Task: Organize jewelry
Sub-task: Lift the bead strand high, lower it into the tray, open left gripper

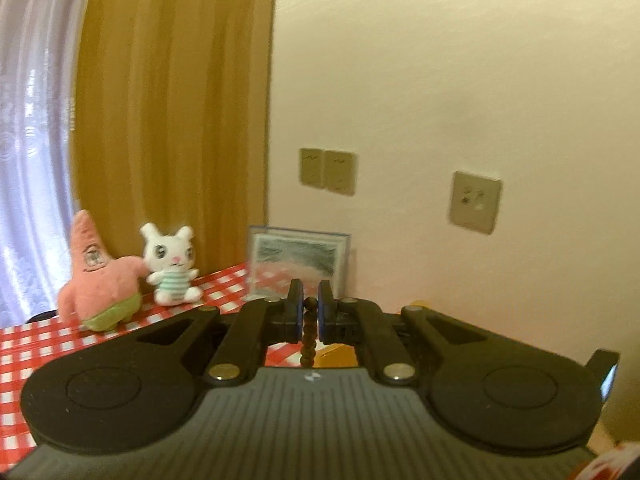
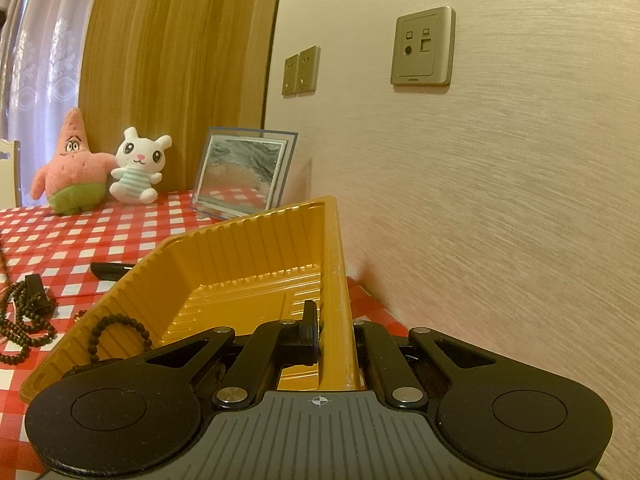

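Two grippers are mine. My left gripper (image 1: 311, 312) points slightly below level, above the red-and-white checked tablecloth (image 1: 36, 344), its jaws pinching a string of dark round wooden beads (image 1: 309, 332) that hangs down between them. My right gripper (image 2: 334, 336) also tilts a little downward, jaws pressed together on the right-hand rim of a gold ribbed plastic tray (image 2: 248, 256), tipping it up on one side. A dark bead bracelet (image 2: 116, 334) drapes over the tray's near-left rim, left of my right jaws; more dark bead strands (image 2: 24, 320) lie on the cloth further left.
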Tool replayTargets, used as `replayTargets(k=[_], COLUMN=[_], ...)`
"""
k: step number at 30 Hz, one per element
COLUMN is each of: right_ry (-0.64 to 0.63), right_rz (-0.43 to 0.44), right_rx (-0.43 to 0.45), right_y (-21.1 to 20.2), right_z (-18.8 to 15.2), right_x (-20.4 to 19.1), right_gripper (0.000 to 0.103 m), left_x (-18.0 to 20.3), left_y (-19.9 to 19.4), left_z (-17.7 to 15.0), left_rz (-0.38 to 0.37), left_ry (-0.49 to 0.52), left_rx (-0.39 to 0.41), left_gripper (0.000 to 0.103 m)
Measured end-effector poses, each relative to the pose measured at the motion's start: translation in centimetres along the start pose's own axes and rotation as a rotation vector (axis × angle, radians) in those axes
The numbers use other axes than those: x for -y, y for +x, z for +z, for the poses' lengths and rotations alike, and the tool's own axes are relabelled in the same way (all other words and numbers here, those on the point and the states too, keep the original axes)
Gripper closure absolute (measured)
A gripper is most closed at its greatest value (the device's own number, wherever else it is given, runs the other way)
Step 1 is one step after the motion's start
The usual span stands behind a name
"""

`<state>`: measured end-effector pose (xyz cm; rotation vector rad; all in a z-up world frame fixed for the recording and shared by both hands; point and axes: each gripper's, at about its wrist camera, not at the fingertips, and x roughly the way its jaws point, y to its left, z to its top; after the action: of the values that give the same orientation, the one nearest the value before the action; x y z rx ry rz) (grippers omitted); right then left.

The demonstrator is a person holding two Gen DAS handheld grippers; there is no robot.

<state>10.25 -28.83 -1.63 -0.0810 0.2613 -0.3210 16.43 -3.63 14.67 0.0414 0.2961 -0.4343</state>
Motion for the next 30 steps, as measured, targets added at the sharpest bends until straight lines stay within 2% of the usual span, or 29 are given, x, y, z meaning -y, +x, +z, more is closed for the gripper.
replayTargets(k=[9,15,19,26,30], right_ry=[0.000,-0.002,-0.003,0.002,0.001], right_rz=[0.000,0.005,0.007,0.010,0.010], right_rx=[0.000,0.003,0.003,0.001,0.001], right_y=[0.0,-0.3,-0.3,-0.5,-0.3], right_z=[0.0,0.0,0.0,-0.1,0.0], right_x=[0.0,-0.4,-0.6,-0.6,-0.4], right_gripper=[0.100,0.099,0.099,0.099,0.099], left_x=[4.8,7.4,8.0,7.6,7.0], left_y=[2.4,5.4,8.1,13.0,14.2], left_z=[1.0,-0.6,-3.0,-8.9,-11.7], left_rz=[-0.212,-0.333,-0.348,-0.348,-0.347], left_ry=[-0.025,-0.082,-0.135,-0.228,-0.283], left_rx=[0.016,-0.060,-0.136,-0.330,-0.399], left_gripper=[0.097,0.097,0.097,0.097,0.097])
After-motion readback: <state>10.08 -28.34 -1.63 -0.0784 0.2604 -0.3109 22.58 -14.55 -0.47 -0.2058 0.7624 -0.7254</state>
